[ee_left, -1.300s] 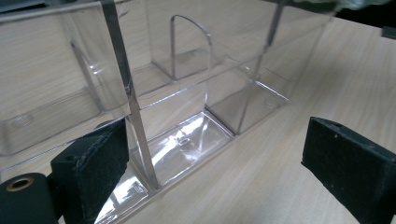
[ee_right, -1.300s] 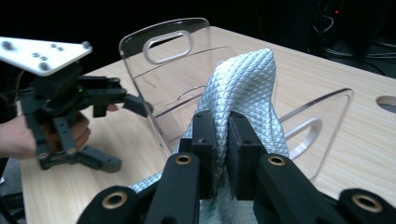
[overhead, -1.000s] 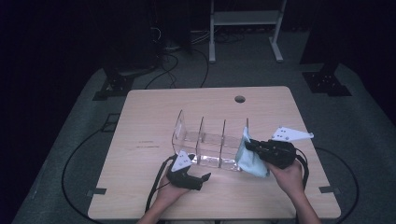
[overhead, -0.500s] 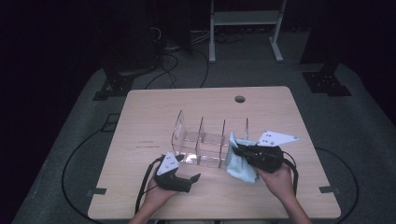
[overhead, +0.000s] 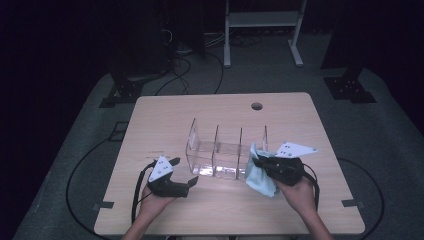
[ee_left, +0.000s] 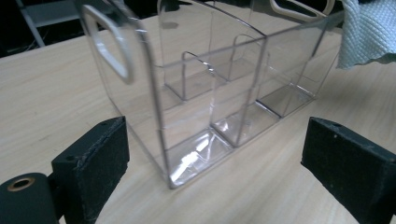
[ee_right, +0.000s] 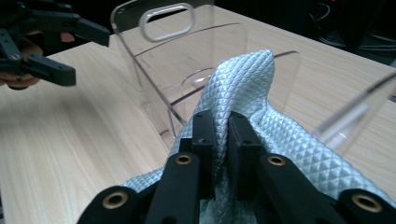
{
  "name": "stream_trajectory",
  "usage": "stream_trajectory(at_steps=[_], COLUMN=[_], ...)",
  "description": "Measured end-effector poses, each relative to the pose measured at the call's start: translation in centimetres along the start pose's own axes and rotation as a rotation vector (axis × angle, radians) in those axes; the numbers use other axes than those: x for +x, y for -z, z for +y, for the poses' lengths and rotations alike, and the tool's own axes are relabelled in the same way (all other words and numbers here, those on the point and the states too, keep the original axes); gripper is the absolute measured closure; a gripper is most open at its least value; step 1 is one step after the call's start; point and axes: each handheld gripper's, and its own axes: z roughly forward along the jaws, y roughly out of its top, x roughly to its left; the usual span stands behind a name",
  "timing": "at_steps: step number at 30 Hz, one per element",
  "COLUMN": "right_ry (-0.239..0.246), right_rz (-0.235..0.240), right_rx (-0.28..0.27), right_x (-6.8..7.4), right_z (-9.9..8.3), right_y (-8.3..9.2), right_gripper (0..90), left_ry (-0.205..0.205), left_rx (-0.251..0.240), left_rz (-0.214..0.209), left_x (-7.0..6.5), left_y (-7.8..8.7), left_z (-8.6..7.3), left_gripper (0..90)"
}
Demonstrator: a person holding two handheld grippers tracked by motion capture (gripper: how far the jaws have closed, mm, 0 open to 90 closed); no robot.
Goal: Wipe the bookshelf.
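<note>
1. Now the landmark is a clear acrylic organizer [overhead: 226,150] standing upright in the middle of a wooden table [overhead: 165,112], with a handle cut-out at each end and dividers inside.

2. Compared with a second ago, the left gripper [overhead: 181,174] has drawn back from the organizer's left end toward the person's edge of the table. It now sits apart from that end, no longer touching it.

3. Its jaws are spread wide with nothing between them; in the left gripper view they frame the organizer's near corner [ee_left: 168,179] without contact.

4. The right gripper [overhead: 258,162] stays at the organizer's right end, shifted slightly toward the person over the same second.

5. Its jaws are clamped tight on a pale blue quilted cloth [ee_right: 261,88]. A fold rises between the black fingers [ee_right: 204,135], and the rest hangs below.

6. From above, the cloth [overhead: 259,176] appears to rest against the organizer's right end wall, though whether it presses on the plastic is hard to tell at this distance.

7. Judging from this, the job looks like wiping the organizer. With the left gripper let go, nothing steadies the light plastic, so a firm wipe could push it along the table.
</note>
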Motion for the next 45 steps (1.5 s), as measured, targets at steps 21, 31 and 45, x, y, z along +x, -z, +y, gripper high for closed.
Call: stream_trajectory(at_steps=[21,31,45], right_ry=[-0.082,-0.093,-0.121], right_rz=[-0.070,-0.064,-0.081], right_rx=[0.000,-0.001,-0.014], right_x=[-4.5,-5.1,-5.7], right_z=[-0.9,-0.9,-1.0], right_y=[2.1,2.0,1.9], right_gripper=[82.4,82.3,82.2], left_ry=[-0.039,-0.036,-0.046], left_rx=[-0.029,-0.048,-0.052], left_rz=[-0.170,-0.241,-0.280], left_x=[0.8,1.4,0.6], left_y=[-5.0,-6.2,-5.9], left_z=[2.6,3.0,2.9], left_gripper=[14.2,24.3,38.4])
